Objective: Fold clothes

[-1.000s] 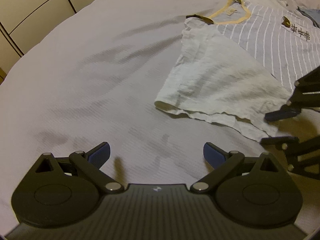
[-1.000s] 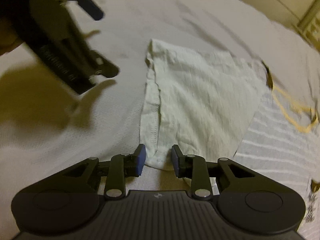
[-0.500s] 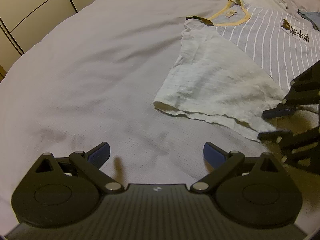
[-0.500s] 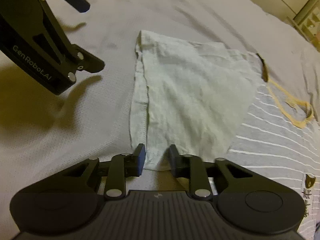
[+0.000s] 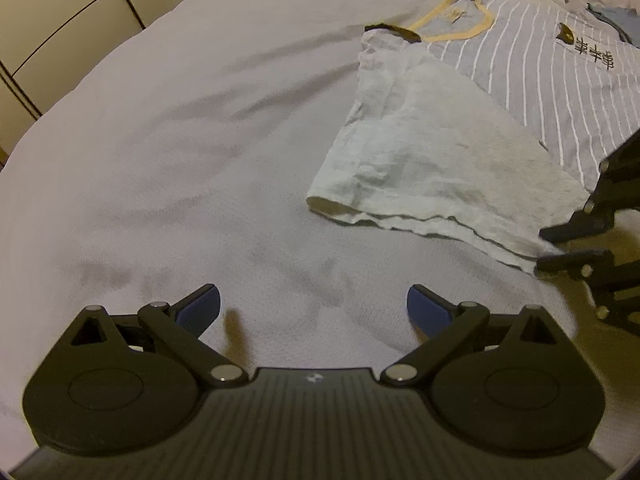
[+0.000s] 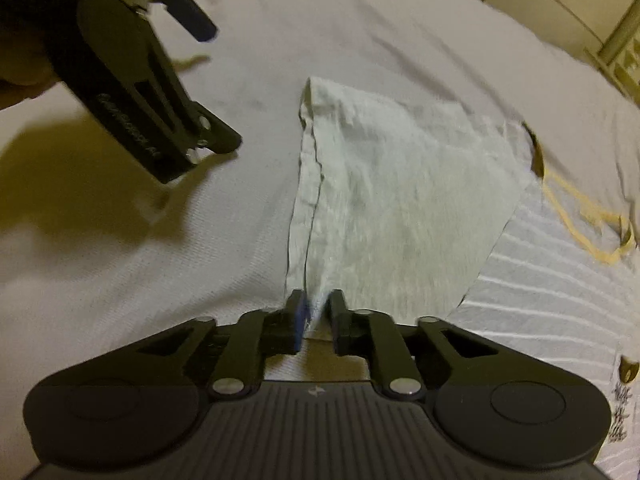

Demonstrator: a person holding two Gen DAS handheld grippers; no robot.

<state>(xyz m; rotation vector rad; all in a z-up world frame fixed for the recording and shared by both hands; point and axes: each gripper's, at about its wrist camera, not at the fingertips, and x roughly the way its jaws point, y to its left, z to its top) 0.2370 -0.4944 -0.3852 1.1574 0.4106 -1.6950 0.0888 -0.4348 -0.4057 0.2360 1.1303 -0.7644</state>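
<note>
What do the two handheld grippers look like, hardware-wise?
Both match: the left gripper and right gripper have matte black ribbed bodies, round side housings, black linkage arms with silver pivot pins, and blue finger pads. The left's side carries blurred white lettering. No cables visible.

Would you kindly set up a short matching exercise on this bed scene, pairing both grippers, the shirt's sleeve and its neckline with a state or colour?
Column one:
1. left gripper
2. right gripper
3. sleeve
4. neckline

Column two:
A. yellow trim
B. wide open above the bedsheet, holding nothing
C. pale, crinkled cloth, folded over the striped body
D. nearly closed on a sleeve corner

Pairs: 1-B, 2-D, 3-C, 4-A
</note>
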